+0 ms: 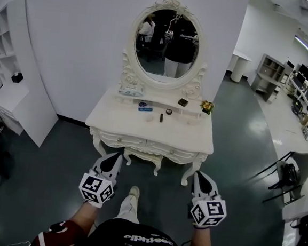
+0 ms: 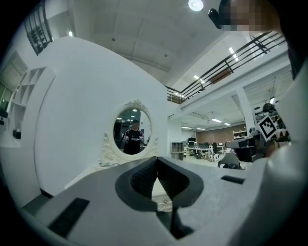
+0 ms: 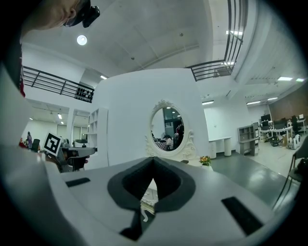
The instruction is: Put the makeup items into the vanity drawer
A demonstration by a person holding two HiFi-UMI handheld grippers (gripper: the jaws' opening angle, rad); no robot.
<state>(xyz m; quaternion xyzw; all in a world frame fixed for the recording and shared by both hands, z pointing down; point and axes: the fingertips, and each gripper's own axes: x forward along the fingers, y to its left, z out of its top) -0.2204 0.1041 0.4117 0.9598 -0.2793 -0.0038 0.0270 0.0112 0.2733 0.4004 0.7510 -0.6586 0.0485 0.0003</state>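
I held my left gripper and my right gripper low in the frame, each with its jaws pressed together on nothing, just short of the white vanity. The makeup items lay on its top at centre frame, under the oval mirror. The drawers were closed.
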